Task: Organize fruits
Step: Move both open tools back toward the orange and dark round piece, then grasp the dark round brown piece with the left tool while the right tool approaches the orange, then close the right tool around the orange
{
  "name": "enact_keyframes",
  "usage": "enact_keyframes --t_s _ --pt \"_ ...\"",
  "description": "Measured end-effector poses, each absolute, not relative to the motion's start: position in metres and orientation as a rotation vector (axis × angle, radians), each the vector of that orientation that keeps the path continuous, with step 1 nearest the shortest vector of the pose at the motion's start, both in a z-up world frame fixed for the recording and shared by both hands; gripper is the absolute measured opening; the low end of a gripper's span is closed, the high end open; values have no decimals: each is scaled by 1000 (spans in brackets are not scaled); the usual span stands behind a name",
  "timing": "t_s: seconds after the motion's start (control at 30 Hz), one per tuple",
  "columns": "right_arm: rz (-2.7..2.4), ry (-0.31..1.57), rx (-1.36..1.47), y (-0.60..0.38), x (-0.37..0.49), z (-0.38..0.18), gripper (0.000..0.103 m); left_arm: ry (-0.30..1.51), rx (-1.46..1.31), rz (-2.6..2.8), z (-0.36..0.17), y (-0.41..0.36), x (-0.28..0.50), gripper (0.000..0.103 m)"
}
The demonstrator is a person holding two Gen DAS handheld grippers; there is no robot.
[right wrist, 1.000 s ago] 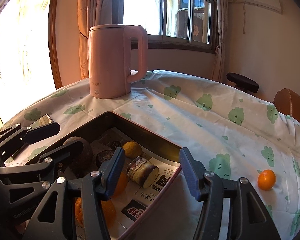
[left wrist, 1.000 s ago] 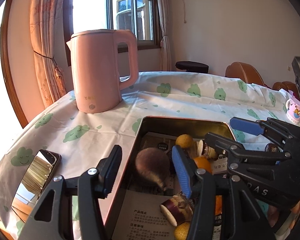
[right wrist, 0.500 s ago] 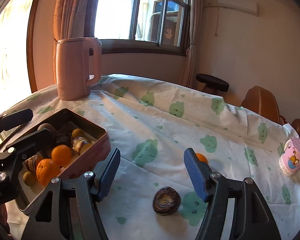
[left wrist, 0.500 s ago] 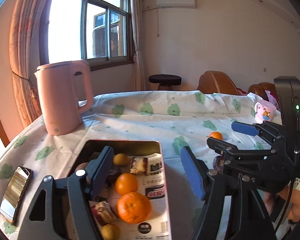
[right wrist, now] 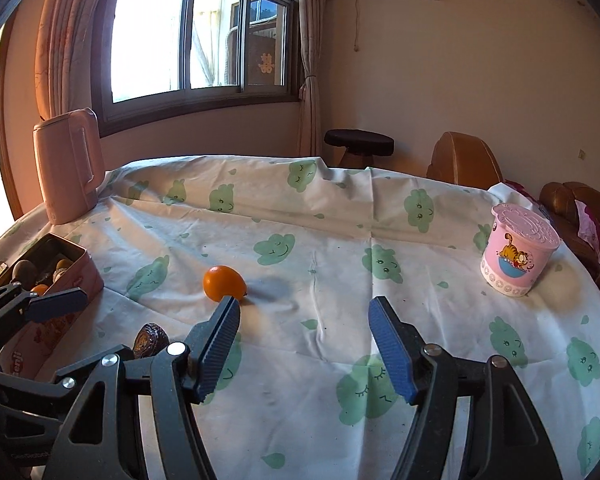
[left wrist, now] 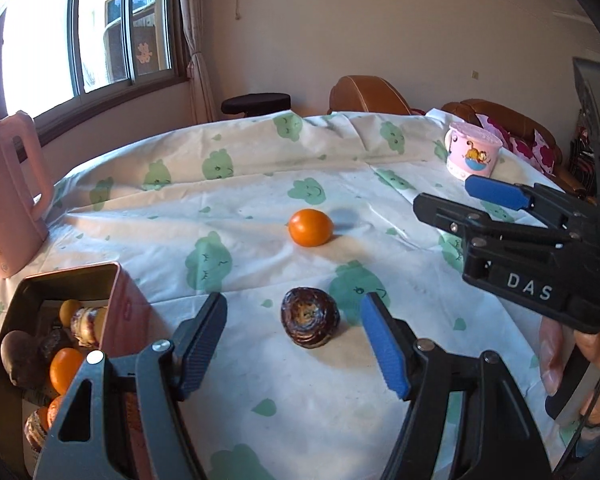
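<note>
A pink tin box point(left wrist: 120, 300) at the left holds several fruits, oranges and dark ones; it also shows in the right wrist view point(right wrist: 66, 280). A loose orange point(left wrist: 310, 227) lies on the tablecloth, also in the right wrist view point(right wrist: 224, 283). A dark wrinkled fruit point(left wrist: 310, 322) lies nearer, just ahead of and between the fingers of my open, empty left gripper point(left wrist: 292, 344); it also shows in the right wrist view point(right wrist: 151, 340). My right gripper point(right wrist: 302, 344) is open and empty, to the right of both fruits.
A pink kettle point(right wrist: 68, 168) stands at the far left of the table. A pink lidded cup point(right wrist: 516, 252) stands at the right. Chairs and a stool are behind the table. The cloud-print cloth point(right wrist: 340, 240) covers the table.
Both grippers have swung right, away from above the box, towards the loose orange and the dark fruit. The dark fruit now sits between the left fingers' line.
</note>
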State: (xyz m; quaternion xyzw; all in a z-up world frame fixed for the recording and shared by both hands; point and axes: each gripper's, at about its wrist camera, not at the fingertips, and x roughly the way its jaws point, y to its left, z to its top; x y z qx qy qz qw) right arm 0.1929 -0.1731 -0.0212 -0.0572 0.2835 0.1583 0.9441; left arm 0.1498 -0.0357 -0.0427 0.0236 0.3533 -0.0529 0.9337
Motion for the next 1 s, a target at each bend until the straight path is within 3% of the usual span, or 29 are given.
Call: enact_keyframes --t_s 0.17,0.23,0.6,1.0 --pt "332 575 -103 -179 193 -21 68 808 36 -147 -58 -43 166 55" --pt "334 576 -101 -179 193 -21 69 834 29 -149 -61 -43 172 39" --pt "367 641 -106 -154 218 -15 69 753 10 -4 -50 -6 194 38" --pt "387 765 -49 -110 265 -46 69 716 -57 72 -47 14 200 38"
